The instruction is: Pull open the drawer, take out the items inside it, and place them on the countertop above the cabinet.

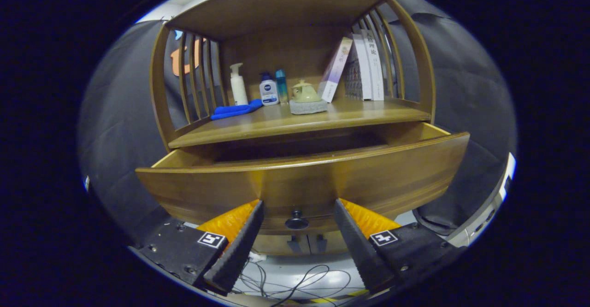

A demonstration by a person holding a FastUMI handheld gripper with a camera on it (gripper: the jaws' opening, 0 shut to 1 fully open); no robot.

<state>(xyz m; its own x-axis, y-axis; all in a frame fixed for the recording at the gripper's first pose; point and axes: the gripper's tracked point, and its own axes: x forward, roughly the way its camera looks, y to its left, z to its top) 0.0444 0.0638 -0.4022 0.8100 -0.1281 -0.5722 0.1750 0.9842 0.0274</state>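
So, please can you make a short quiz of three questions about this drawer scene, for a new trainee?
1. True or false: the drawer is pulled open.
2. What lies between the fingers of the gripper? A) the round knob B) a book C) a bottle
3. Which soft blue thing lies on the countertop, left of the teapot?

Key: 1 true. 2 A; the fingers stand apart, not pressing on it. 3 the blue cloth.

Wooden drawer (304, 178) pulled open beneath the countertop (295, 118); its contents seemingly hidden in shadow
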